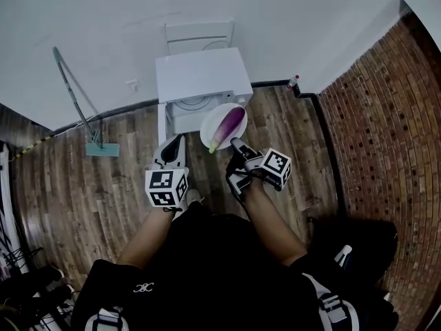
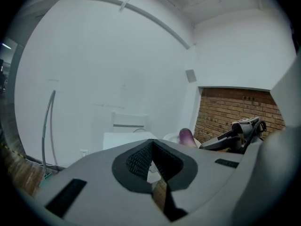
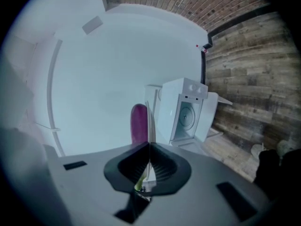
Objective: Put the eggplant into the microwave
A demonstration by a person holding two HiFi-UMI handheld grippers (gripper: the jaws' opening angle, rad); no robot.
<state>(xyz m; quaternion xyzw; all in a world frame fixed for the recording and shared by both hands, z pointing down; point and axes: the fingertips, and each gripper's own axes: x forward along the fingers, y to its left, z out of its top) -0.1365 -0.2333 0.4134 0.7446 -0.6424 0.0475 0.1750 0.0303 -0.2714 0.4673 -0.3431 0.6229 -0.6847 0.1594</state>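
A purple eggplant (image 1: 229,124) lies on a white plate (image 1: 210,128) held in the air. My right gripper (image 1: 233,142) is shut on the plate's near rim. In the right gripper view the plate (image 3: 150,121) shows edge-on between the pads, with the eggplant (image 3: 138,124) beside it. The white microwave (image 1: 200,74) stands just beyond the plate with its door open, and its cavity with the round turntable (image 3: 186,117) faces me. My left gripper (image 1: 172,147) hangs to the left of the plate, shut and holding nothing. In the left gripper view the eggplant (image 2: 186,136) peeks up at the right.
A long-handled mop (image 1: 83,109) leans on the white wall at the left. A white chair (image 1: 200,33) stands behind the microwave. A small bottle (image 1: 294,81) sits in the corner by the brick wall (image 1: 386,116). The floor (image 1: 103,192) is wooden planks.
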